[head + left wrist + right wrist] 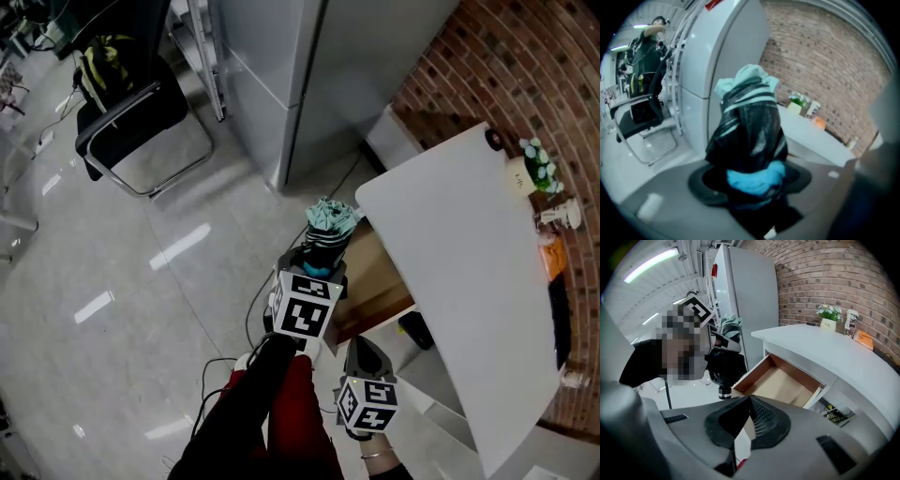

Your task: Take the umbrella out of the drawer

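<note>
A folded umbrella (328, 228), black with mint stripes and a blue strap, stands upright in my left gripper (319, 264), lifted clear above the open wooden drawer (377, 277). In the left gripper view the umbrella (749, 131) fills the space between the jaws, and the left gripper (750, 182) is shut on it. The right gripper view shows the umbrella (725, 363) at the left of the drawer (778, 383), whose inside looks bare. My right gripper (749, 402) has its tips touching and holds nothing. It hangs in front of the drawer, below the left gripper (360, 347).
The white desk top (469, 272) carries a small potted plant (539, 164) and small items along the brick wall. A tall grey cabinet (281, 75) stands behind the drawer. A black chair (131, 122) is on the shiny floor at left. A person (647, 44) stands far back.
</note>
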A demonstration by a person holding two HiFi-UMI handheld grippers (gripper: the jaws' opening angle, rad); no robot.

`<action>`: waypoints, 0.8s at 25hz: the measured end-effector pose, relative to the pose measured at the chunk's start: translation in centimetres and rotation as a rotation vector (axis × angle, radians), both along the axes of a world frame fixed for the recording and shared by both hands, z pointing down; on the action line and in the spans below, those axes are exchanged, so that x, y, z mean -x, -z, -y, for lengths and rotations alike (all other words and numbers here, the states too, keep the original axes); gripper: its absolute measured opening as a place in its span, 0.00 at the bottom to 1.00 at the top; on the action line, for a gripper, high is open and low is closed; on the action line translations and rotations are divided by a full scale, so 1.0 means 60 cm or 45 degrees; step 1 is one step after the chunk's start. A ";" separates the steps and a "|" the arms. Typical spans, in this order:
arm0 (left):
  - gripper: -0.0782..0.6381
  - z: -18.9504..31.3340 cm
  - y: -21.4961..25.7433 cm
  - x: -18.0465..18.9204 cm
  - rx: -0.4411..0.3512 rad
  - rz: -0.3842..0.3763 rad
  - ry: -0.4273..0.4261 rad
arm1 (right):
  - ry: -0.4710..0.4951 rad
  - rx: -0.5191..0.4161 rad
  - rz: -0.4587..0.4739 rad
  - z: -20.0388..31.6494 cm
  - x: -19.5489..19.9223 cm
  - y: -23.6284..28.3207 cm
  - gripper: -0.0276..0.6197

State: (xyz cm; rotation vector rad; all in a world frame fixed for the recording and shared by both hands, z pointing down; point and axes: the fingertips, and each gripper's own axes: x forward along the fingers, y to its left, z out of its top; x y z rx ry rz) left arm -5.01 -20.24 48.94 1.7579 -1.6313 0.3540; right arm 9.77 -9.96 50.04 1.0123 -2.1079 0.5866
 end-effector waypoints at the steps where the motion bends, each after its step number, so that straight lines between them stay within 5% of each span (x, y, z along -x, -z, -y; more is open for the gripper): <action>1: 0.51 -0.005 0.007 0.006 -0.006 0.006 0.001 | 0.001 -0.002 -0.001 -0.003 0.002 0.002 0.05; 20: 0.51 -0.155 0.093 0.121 -0.024 0.091 0.078 | 0.040 -0.086 0.061 -0.054 0.064 0.070 0.05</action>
